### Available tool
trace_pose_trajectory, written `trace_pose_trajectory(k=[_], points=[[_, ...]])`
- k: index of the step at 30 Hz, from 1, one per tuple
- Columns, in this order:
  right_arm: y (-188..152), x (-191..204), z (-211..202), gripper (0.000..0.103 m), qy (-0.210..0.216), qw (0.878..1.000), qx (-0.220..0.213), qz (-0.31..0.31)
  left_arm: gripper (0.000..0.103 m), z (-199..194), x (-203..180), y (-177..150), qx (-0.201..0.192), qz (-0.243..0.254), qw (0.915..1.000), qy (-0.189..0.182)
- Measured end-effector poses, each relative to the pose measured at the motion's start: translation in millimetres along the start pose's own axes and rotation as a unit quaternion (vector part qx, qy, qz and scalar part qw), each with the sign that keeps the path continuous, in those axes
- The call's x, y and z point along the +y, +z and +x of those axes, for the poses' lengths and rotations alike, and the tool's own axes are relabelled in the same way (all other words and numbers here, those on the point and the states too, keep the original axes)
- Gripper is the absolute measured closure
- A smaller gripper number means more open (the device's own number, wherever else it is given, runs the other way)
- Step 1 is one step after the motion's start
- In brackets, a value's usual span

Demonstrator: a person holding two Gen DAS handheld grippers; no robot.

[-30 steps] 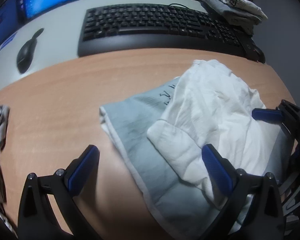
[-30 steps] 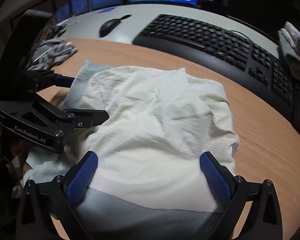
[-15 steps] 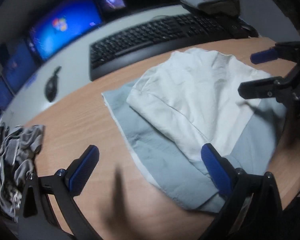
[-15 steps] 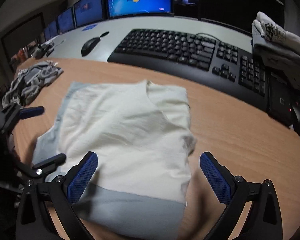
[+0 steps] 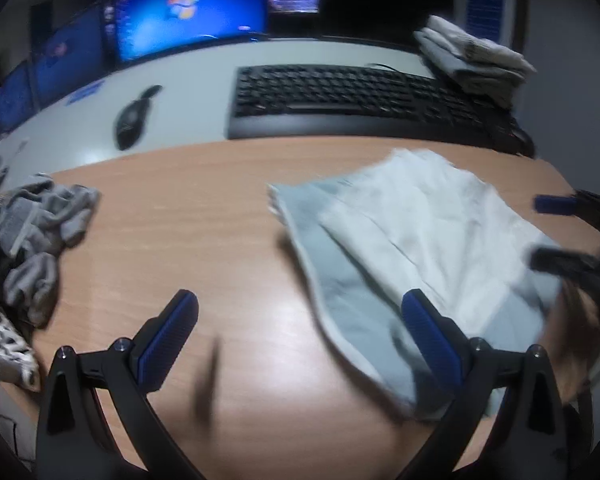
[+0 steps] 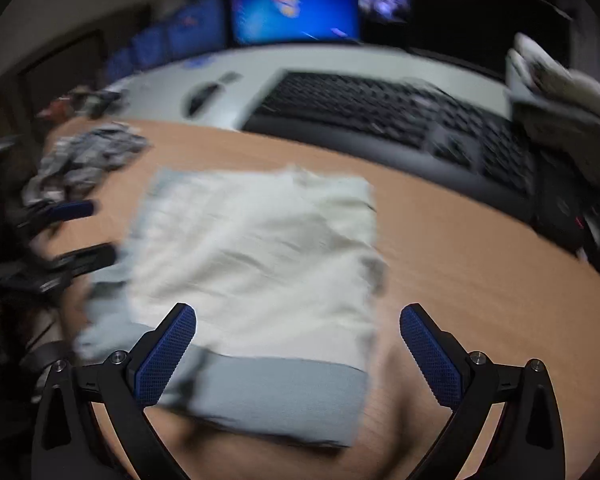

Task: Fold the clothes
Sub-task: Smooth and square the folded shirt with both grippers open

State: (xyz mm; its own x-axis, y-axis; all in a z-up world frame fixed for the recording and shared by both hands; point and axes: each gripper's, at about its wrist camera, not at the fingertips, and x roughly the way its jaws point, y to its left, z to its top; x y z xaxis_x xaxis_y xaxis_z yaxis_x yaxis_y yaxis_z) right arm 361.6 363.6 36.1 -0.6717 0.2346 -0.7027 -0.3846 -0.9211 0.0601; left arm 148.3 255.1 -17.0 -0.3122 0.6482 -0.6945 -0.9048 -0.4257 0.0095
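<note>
Pale grey and cream cloth is seen as a folded garment (image 6: 256, 256) laid flat on the wooden surface (image 5: 188, 240), the cream layer on top and a grey band along its near edge, though its creases are blurred. The left tool (image 5: 300, 340) and right tool (image 6: 298, 350) are both held spread, gripping nothing.

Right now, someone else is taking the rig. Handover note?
Left gripper: open, empty, above bare table left of the shirt.
Right gripper: open, empty, over the shirt's near edge.
Shirt: folded into a rough rectangle, white over grey, lying flat mid-table.
Folded stack: at the keyboard's right end.
Unfolded pile: grey clothes at the table's left edge.
Likely left: move the shirt to the stack, then fold the pile.
</note>
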Motion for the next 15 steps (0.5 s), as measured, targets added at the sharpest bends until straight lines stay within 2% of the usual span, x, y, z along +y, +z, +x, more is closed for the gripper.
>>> trace_pose_trajectory(k=[3,5,8,10,15], points=[[8,14,6,0.000,0.042,0.998,0.003,-0.043,0.001,18,-4,12,0.010,0.017,0.9998,0.006],[9,16,22,0.000,0.071,0.996,0.031,-0.052,0.001,30,-7,20,0.017,0.029,0.9994,0.010],[0,4,47,0.000,0.038,0.996,0.076,-0.019,0.000,48,-11,32,0.027,0.047,0.9984,0.016],[-11,4,40,0.000,0.039,0.998,0.047,-0.011,0.000,59,-11,39,0.033,0.053,0.9980,0.013],[-38,16,20,0.000,0.036,0.998,-0.013,0.043,0.000,73,3,55,0.046,0.035,0.9976,-0.038]])
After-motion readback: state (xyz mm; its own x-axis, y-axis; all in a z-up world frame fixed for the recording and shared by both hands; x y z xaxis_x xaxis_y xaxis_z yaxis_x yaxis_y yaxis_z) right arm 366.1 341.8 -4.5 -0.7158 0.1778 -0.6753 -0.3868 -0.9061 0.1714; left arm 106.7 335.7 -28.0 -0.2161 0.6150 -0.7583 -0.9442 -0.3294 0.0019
